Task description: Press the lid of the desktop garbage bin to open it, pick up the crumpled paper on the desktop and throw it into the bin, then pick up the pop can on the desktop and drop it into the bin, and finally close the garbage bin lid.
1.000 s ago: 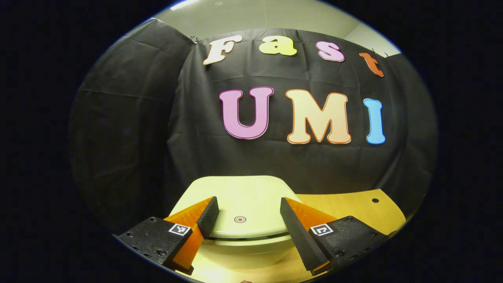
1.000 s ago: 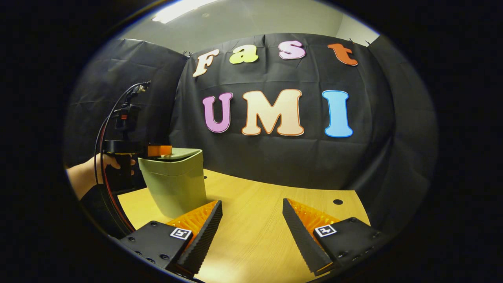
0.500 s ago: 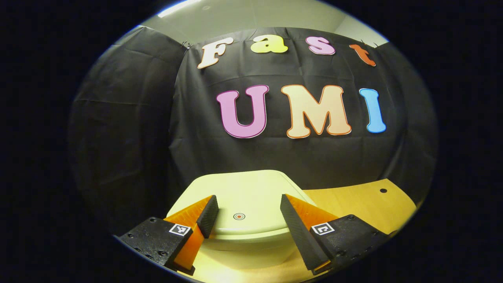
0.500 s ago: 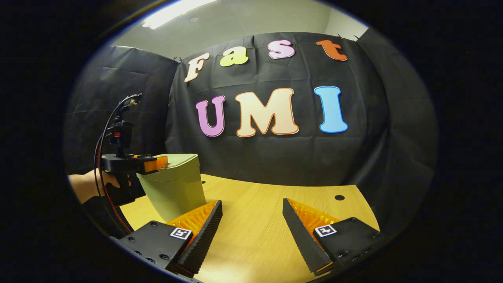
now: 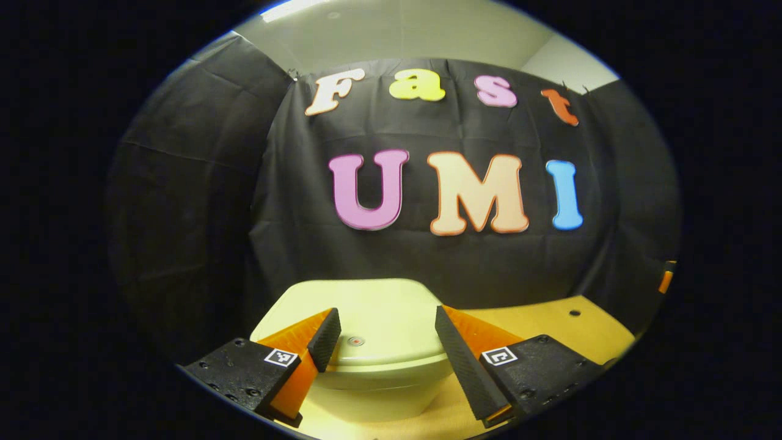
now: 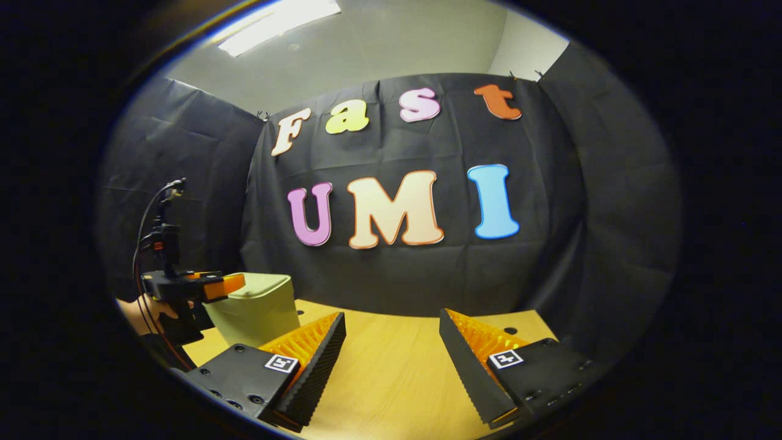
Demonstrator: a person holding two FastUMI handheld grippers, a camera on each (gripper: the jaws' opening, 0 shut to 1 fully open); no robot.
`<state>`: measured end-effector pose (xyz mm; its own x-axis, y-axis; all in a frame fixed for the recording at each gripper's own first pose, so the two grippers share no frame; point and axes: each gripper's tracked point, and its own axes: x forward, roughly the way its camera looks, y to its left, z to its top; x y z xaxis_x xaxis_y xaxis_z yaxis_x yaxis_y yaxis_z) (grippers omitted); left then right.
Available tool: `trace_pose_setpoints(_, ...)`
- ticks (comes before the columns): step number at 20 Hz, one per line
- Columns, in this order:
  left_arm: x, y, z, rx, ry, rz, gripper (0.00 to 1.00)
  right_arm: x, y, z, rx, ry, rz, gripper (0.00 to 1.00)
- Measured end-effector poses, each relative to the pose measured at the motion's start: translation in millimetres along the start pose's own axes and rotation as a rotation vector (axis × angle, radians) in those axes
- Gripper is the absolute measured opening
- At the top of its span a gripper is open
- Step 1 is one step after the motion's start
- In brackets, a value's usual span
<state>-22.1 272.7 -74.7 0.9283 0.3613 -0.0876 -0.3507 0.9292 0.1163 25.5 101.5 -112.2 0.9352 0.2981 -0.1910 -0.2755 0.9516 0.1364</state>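
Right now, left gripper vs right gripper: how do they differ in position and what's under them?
The left gripper sits over the closed lid of the pale green plastic desktop bin; the right gripper is above bare light wooden tabletop. The left one frames the lid's small round button mark; the right one frames nothing. Shared: both are open and hold nothing.
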Motion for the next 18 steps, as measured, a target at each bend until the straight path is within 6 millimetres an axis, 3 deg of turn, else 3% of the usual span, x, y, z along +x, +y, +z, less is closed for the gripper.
trace_pose_setpoints(3, -8, -41, 32, 0.043, -0.101, -0.046, 0.93, -2, -17, 22, -0.015, -0.047, -0.048, 0.94)
trace_pose_setpoints(6, -20, -89, 48, 0.056, -0.14, -0.118, 0.93, -10, -33, 42, -0.015, -0.094, -0.092, 0.96)
trace_pose_setpoints(12, -45, -169, 48, -0.035, -0.125, -0.276, 0.92, -25, -51, 58, -0.032, -0.124, -0.133, 0.94)
trace_pose_setpoints(14, -48, -185, 47, -0.025, -0.115, -0.307, 0.91, -27, -56, 61, -0.037, -0.128, -0.138, 0.99)
trace_pose_setpoints(18, -54, -213, 57, 0.002, -0.139, -0.369, 0.93, -29, -62, 66, -0.046, -0.141, -0.143, 0.94)
